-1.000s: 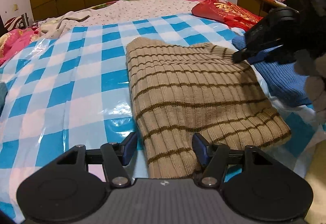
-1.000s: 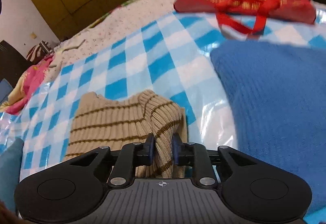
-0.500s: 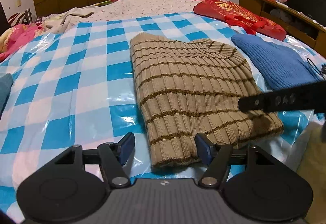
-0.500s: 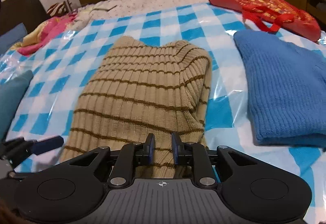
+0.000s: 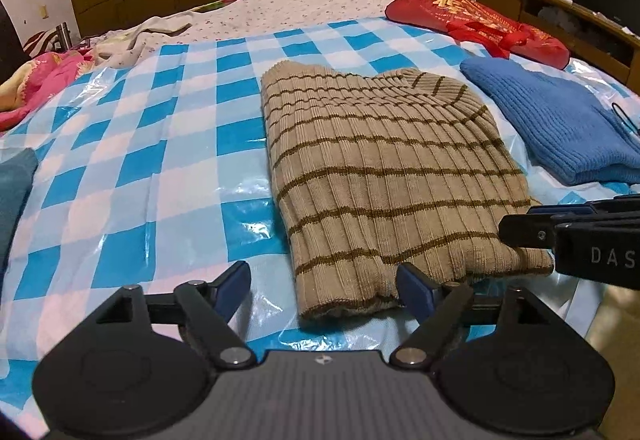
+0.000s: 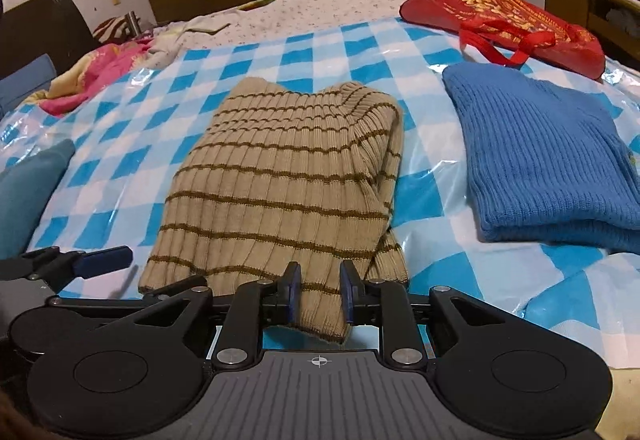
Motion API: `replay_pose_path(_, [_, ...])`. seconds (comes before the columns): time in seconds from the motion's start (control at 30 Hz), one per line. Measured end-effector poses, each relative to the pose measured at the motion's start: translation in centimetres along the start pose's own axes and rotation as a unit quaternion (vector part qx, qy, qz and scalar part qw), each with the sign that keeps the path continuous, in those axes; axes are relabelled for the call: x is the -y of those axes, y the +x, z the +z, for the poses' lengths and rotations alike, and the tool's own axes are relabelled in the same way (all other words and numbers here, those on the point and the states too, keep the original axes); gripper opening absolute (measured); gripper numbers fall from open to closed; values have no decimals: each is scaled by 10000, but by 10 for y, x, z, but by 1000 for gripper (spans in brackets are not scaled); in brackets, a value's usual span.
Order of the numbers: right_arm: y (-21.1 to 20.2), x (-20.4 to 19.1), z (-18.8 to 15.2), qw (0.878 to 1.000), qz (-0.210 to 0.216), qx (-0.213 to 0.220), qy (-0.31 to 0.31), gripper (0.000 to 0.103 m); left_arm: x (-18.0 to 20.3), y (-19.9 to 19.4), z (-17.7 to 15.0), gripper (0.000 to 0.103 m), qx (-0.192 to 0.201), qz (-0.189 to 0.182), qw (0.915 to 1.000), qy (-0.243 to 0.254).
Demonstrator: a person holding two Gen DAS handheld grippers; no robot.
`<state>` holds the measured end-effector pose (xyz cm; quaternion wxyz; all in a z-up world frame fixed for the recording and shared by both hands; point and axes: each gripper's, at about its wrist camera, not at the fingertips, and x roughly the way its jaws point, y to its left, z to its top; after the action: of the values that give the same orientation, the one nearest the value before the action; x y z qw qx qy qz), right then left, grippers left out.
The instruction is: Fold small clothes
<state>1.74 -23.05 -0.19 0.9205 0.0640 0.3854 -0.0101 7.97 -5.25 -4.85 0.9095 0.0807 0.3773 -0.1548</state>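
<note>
Knit garment: the tan striped sweater (image 6: 280, 184) lies folded into a narrow block on the blue-and-white checked plastic sheet (image 5: 132, 144), collar end away from the cameras, hem end toward them.
Step in hand: the lengthwise fold looks finished; the grippers are letting go at the hem, so this reads as the release after a fold.
Left gripper: the left gripper (image 5: 323, 286) has its jaws spread wide, having just been opening; the near hem lies between the blue pads (image 5: 416, 286) without being pressed.
Right gripper: the right gripper (image 6: 319, 290) has its jaws narrowly apart, having just been opening a little; the hem corner sits between them, and whether the pads press it cannot be told for certain.
Next move: probably backing both tools off the hem without dragging it, then either folding hem to collar or moving on to another piece.
Neighbours: a folded blue sweater (image 6: 540, 156) lies to the right, well apart from the tan one; a red bag (image 6: 504, 20) sits beyond it.
Writing: white letters "DAS" on the side of the right gripper as seen from the left wrist, cut by the frame edge; gold characters on the red bag, not legible.
</note>
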Motion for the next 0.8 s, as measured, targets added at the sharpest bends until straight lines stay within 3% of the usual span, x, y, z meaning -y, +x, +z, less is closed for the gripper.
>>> replay_pose_path(0.1, [2,1,-5,10000,-67,-43,10,29,2,0,-1,92,-23,38,10000,34])
replay_pose_path(0.37, [1,11,-8,9995,73,-39,318,30,0,1,-1,103,-94,139,9998,-83])
replay_pose_path(0.8, [-7,14,-15,9986,192,14,495,34,1,-2,-3,103,-205,365,9990,-167])
